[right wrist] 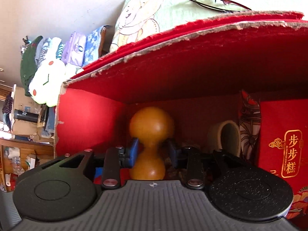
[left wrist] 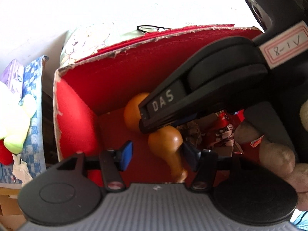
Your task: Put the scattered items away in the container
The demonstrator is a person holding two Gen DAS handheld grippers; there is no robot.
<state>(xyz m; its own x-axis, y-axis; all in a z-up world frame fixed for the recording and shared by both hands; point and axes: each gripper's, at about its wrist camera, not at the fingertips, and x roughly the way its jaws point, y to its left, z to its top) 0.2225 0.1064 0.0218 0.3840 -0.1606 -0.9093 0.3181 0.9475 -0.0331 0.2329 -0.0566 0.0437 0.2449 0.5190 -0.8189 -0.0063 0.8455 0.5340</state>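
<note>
Gourd (right wrist: 151, 134) between right tongs (right wrist: 153, 151), tape roll (right wrist: 225, 138) only there

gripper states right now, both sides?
Left gripper: open, wooden gourd against one finger, not clamped.
Right gripper: open, fingers either side of the gourd's waist inside the red box.

Item count, both views
1 red box (right wrist: 173, 80), 1 wooden gourd (right wrist: 151, 140), 1 tape roll (right wrist: 225, 138) at 3 o'clock of it, 1 glasses (right wrist: 217, 2), 2 grippers.
</note>
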